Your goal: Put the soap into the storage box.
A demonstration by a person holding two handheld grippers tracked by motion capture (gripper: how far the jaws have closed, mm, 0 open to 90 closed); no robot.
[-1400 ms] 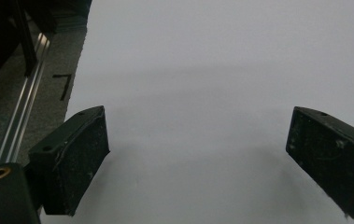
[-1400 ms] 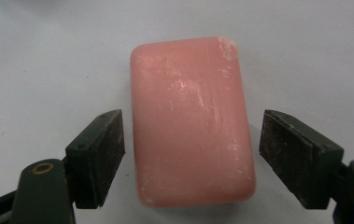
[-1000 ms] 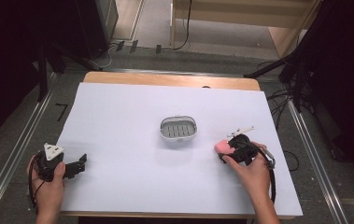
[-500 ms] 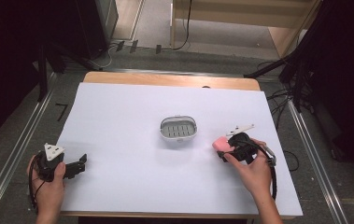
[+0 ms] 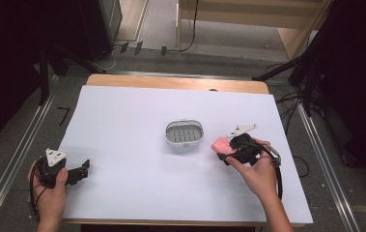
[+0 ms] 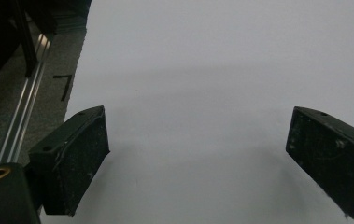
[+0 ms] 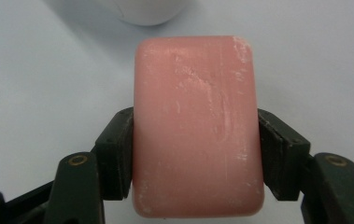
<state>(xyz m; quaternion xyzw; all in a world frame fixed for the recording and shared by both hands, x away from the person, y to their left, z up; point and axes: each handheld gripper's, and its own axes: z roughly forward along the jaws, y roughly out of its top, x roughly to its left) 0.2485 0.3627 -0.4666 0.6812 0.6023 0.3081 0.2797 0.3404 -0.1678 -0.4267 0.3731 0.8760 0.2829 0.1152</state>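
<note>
A pink bar of soap (image 7: pixel 197 126) is clamped between the two black jaws of my right gripper (image 7: pixel 195 154), which is shut on its long sides. In the high view that soap (image 5: pixel 220 144) hangs just off the white table, right of a small grey soap dish (image 5: pixel 184 133) with a slotted floor, and my right gripper (image 5: pixel 230 150) points left toward the dish. The dish's white rim (image 7: pixel 146 16) shows at the top of the right gripper view. My left gripper (image 5: pixel 83 170) rests at the near left of the table, its jaws wide apart with nothing between them (image 6: pixel 198 163).
A white sheet (image 5: pixel 137 116) covers the wooden table. Metal rails (image 5: pixel 23 150) run along the floor at both sides. A black "7" mark (image 6: pixel 63 86) lies on the floor left of the sheet. Cables trail at the right (image 5: pixel 291 104).
My right gripper has lifted the soap a little off the table and edged toward the dish. The left gripper has kept still.
</note>
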